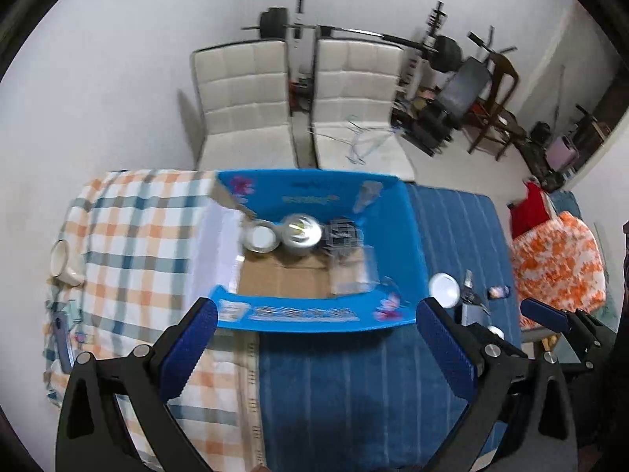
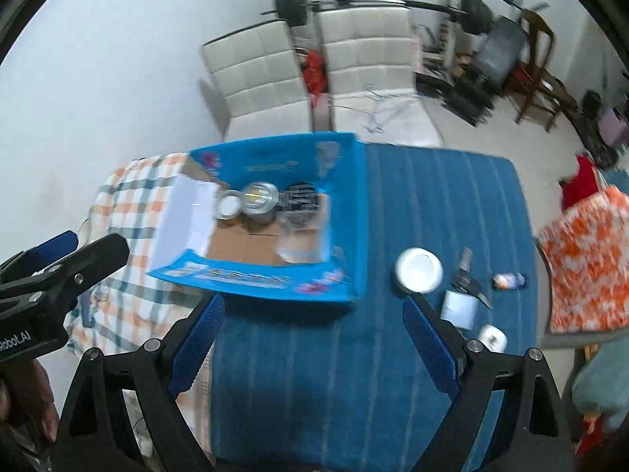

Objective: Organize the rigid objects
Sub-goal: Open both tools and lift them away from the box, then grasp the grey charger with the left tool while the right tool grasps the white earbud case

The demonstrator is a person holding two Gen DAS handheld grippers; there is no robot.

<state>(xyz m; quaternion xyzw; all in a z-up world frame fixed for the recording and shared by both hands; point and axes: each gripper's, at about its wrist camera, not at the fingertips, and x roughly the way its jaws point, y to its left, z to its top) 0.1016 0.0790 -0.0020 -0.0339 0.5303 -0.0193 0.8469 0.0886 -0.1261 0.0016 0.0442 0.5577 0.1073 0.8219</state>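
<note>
Both grippers, left [image 1: 316, 316] and right [image 2: 313, 306], hover spread and empty before the blue box [image 2: 355, 212]; a white lid [image 2: 418, 269] lies beside it

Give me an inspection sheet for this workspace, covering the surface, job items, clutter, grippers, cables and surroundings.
Surface: table under a blue striped cloth and a checked cloth.
Job's things: open blue box holding a white-lidded tin, a round metal container, a dark gridded block and something clear. Outside it on the blue cloth: white round lid, pliers-like tool, small bottle, pale blue box, small white piece.
Clutter: white cup on the checked cloth.
Grippers: left gripper and right gripper open, empty.
Cables: nothing seen.
Surroundings: two white chairs, a barbell rack, orange-patterned fabric.
</note>
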